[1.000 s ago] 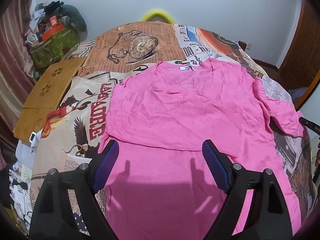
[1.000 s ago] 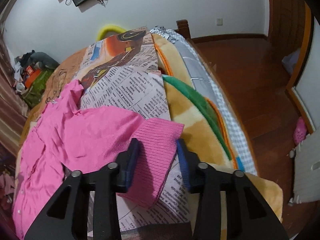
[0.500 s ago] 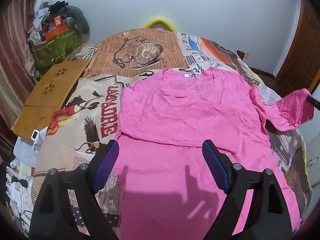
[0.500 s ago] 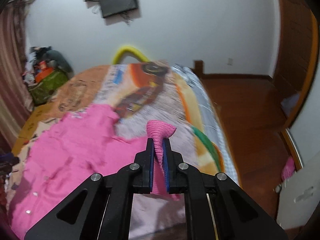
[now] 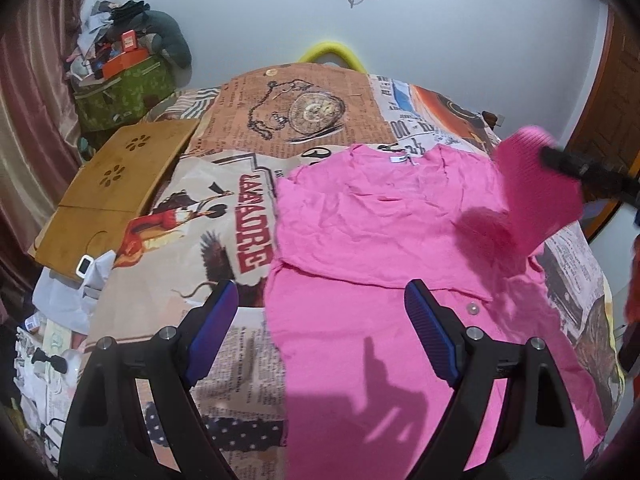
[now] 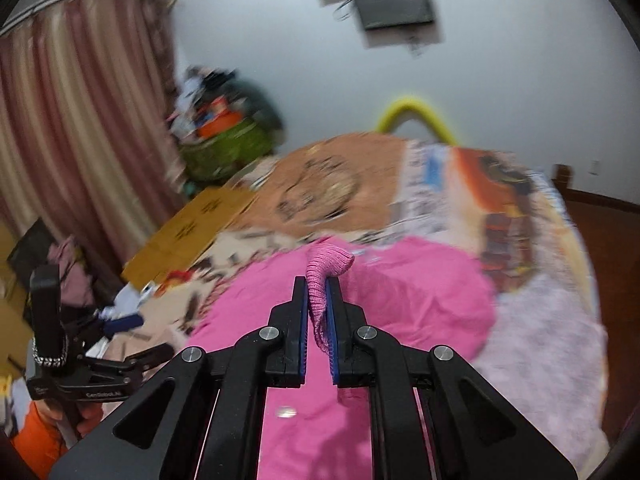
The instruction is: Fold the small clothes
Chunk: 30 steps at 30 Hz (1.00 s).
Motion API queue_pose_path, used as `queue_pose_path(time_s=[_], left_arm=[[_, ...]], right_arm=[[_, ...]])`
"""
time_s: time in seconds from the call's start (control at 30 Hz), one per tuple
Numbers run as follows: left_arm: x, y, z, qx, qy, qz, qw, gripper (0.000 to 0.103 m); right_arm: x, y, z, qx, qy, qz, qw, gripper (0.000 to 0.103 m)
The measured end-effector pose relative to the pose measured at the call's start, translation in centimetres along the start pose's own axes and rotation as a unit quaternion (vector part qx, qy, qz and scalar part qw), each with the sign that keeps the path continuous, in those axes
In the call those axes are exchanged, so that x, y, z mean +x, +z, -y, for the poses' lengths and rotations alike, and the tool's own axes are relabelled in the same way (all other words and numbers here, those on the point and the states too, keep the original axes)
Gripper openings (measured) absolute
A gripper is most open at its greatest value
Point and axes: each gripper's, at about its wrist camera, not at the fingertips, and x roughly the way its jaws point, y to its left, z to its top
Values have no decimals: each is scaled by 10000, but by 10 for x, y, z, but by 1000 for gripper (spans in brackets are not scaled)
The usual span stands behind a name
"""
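A pink button cardigan (image 5: pixel 380 232) lies spread on the printed bedspread (image 5: pixel 224 216), its left sleeve folded across the chest. My left gripper (image 5: pixel 320 300) hovers open above the lower left part of the cardigan, nothing between its blue pads. My right gripper (image 6: pixel 318 286) is shut on the ribbed cuff (image 6: pixel 326 264) of the right sleeve and holds it up over the cardigan's body (image 6: pixel 400 308). In the left wrist view the lifted cuff (image 5: pixel 536 184) hangs at the upper right from the dark right gripper (image 5: pixel 576 168). The right wrist view is blurred.
A wooden lap tray (image 5: pixel 120 176) lies on the bed's left side, a green bag (image 5: pixel 124 92) piled with clutter behind it. White bags and papers (image 5: pixel 68 296) crowd the near left edge. A yellow hoop (image 5: pixel 328 50) stands at the headboard. A person's orange sleeve (image 6: pixel 36 440) shows.
The right gripper shut on the sleeve cuff, lifted it off the bed and swung it left over the cardigan. The left gripper drifted slightly and stayed open.
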Motion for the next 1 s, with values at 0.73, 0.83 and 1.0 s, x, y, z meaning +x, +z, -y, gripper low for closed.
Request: queue_pose_path(time_s=[0.73,0.83,1.0], left_arm=[[77,25,24,-428,-882,-967,9905,75],[101,23,31,-679,-1333,-1424,9784,72],[120,20,44,-729,-1492,-1713,9711,64]], right_arm=[[-7,-60,77,-71,-1120,-633,9917,55],[5,-71,86,-92,-1098,-836,9904,55],[30,-80,96,70,-833,-1047,9910,54]])
